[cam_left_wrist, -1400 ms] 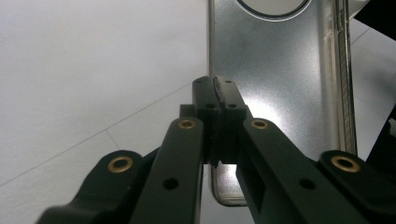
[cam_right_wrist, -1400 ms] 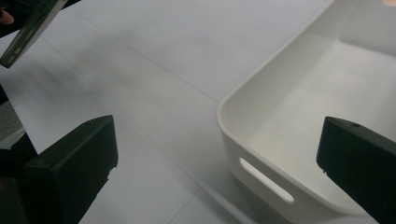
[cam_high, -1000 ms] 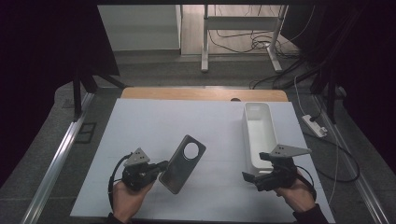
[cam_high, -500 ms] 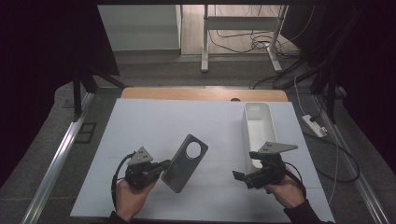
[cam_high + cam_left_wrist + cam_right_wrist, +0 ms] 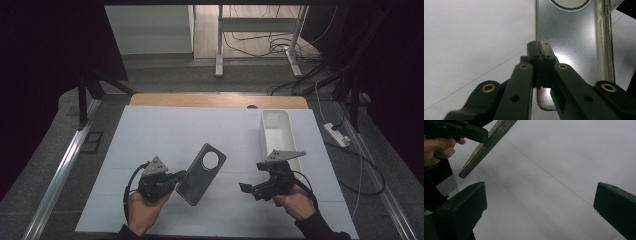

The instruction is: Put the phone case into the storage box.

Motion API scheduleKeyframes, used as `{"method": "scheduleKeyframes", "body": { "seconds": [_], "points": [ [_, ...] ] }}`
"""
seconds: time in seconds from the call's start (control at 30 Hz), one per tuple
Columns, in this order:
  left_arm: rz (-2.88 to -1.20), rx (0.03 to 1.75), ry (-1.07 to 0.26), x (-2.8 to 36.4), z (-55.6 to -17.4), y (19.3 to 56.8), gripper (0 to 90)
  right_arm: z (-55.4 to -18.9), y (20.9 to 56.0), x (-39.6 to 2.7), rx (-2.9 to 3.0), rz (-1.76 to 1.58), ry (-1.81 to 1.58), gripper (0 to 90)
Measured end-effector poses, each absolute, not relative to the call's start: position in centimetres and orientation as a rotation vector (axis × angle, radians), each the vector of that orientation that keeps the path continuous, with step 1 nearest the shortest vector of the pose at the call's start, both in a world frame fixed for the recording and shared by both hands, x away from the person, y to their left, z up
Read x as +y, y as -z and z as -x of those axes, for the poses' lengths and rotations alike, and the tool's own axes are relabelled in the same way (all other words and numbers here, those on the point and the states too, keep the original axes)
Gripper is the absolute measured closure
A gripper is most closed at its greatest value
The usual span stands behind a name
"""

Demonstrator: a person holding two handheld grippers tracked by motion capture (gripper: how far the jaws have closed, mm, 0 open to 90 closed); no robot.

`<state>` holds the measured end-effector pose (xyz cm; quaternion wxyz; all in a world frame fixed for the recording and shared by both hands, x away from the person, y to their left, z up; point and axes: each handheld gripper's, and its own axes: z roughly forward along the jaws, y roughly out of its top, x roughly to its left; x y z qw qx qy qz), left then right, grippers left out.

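While my left gripper (image 5: 179,176) pinches the grey phone case (image 5: 201,173) by its edge, tilted above the surface's (image 5: 150,135) near middle, my right gripper (image 5: 245,187) waits wide open and empty; next it should probably close on the case's free side. No writing is legible.

No readable text or labels.
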<state>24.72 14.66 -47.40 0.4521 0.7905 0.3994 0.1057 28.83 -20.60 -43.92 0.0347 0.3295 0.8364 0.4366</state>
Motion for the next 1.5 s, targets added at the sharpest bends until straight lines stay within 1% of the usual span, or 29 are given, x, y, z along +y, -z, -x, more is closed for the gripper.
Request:
{"method": "scheduleKeyframes", "body": {
  "seconds": [0.5,0.93,1.5],
  "points": [
    [-1.948,0.984,-0.266,13.7,-25.2,47.4,89.7,-29.7,44.3,-17.4,2.613,-1.030,-1.394,0.0],
    [-1.949,0.976,-0.269,13.1,-25.4,47.4,89.7,-30.0,44.7,-15.7,2.645,-1.037,-1.418,0.0],
    [-1.948,0.963,-0.267,12.2,-25.2,47.3,89.7,-31.3,45.4,-13.3,2.691,-1.179,-1.459,0.8]
  ]
}}
